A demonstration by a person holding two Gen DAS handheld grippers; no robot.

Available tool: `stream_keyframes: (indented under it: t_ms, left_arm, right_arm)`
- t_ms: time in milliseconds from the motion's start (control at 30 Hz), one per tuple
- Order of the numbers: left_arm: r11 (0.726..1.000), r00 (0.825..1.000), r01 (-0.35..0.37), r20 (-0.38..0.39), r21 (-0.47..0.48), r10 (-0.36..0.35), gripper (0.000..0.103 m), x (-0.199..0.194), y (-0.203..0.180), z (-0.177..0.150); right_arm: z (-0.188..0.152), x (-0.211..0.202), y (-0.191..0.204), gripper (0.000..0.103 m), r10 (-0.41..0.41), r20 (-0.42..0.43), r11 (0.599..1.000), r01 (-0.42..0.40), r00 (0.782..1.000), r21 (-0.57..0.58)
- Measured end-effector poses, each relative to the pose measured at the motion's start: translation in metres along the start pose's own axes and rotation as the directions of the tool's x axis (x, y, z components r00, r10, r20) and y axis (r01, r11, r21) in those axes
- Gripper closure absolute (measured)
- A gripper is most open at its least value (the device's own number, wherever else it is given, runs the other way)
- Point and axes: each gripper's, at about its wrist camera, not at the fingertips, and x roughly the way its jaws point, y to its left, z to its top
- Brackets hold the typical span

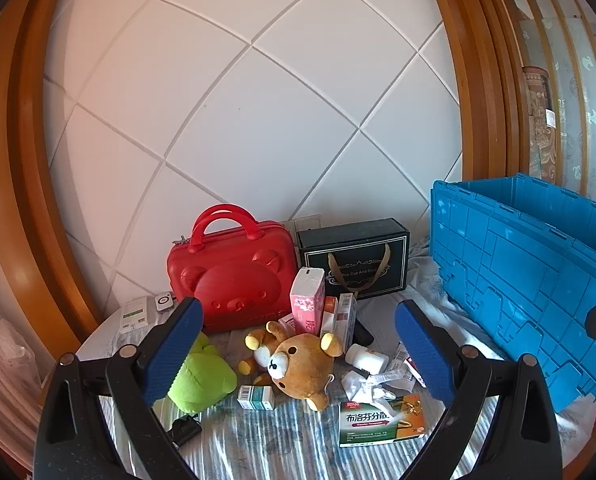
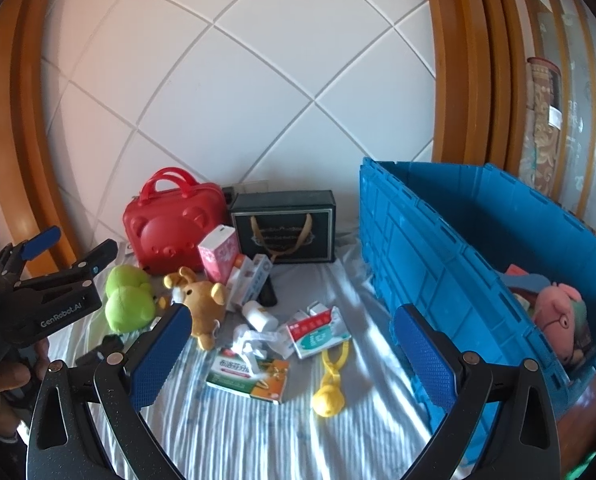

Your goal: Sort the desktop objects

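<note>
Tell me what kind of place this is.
Probably a home, perhaps a bedroom: a striped cloth covers the surface, with plush toys like the brown bear, medicine boxes and a blue storage crate against a padded white wall framed in wood.

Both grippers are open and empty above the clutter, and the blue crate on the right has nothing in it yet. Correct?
Not quite. The blue crate is not empty: the right wrist view shows a pink plush toy already inside. The rest holds: left gripper and right gripper are open and empty.
</note>
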Motion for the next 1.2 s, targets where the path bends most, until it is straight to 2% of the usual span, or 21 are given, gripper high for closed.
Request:
stream_keyframes:
  t_ms: [300,400,500,633,667,733,833,933,1000,1200]
  left_arm:
    - [1.000,1.000,0.001,0.009,-0.007,-0.001,0.005,0.009,0.001,-0.007]
    - [1.000,0.999,0.000,0.039,0.020,-0.001,0.005,0.012,0.001,-0.015]
    - [0.999,1.000,0.006,0.009,0.032,-0.007,0.005,0.019,0.005,-0.030]
    - [1.000,0.999,0.015,-0.037,0.004,-0.014,0.005,0.029,0.022,-0.061]
    - [1.000,0.998,0.030,-0.047,0.003,-0.030,0.005,0.030,0.026,-0.070]
    - [0.999,0.997,0.016,-0.077,0.027,-0.014,0.005,0.034,0.033,-0.087]
    - [0.999,0.988,0.001,-0.154,0.047,0.006,0.005,0.047,0.041,-0.107]
    - [1.000,0.978,-0.009,-0.209,0.001,0.009,0.005,0.064,0.052,-0.116]
    - [1.000,0.975,-0.016,-0.220,-0.011,0.014,0.005,0.075,0.054,-0.117]
    - [1.000,0.972,-0.008,-0.235,-0.001,0.008,0.005,0.110,0.050,-0.112]
  right_arm:
    - [0.001,0.002,0.003,0.000,0.017,0.020,1.000,-0.017,1.000,-0.024]
    - [-0.001,0.009,0.005,0.000,-0.051,0.013,0.997,0.052,0.999,-0.055]
    - [-0.007,0.019,-0.002,0.000,-0.052,-0.002,0.998,0.052,0.999,-0.027]
    - [-0.021,0.031,-0.011,0.000,-0.034,0.021,0.999,0.033,0.999,0.019]
    - [-0.027,0.040,-0.012,0.000,-0.034,-0.017,0.999,0.034,0.999,0.010]
    - [-0.040,0.063,-0.014,0.000,-0.043,-0.122,0.999,0.043,0.992,-0.007]
    - [-0.062,0.086,-0.022,0.000,-0.029,-0.200,1.000,0.031,0.979,0.005]
    - [-0.073,0.109,-0.026,0.000,-0.028,-0.262,0.999,0.031,0.965,0.009]
    - [-0.075,0.125,-0.025,0.000,-0.033,-0.291,0.999,0.033,0.956,-0.006]
    - [-0.072,0.162,-0.015,0.000,0.027,-0.320,0.999,-0.040,0.947,-0.034]
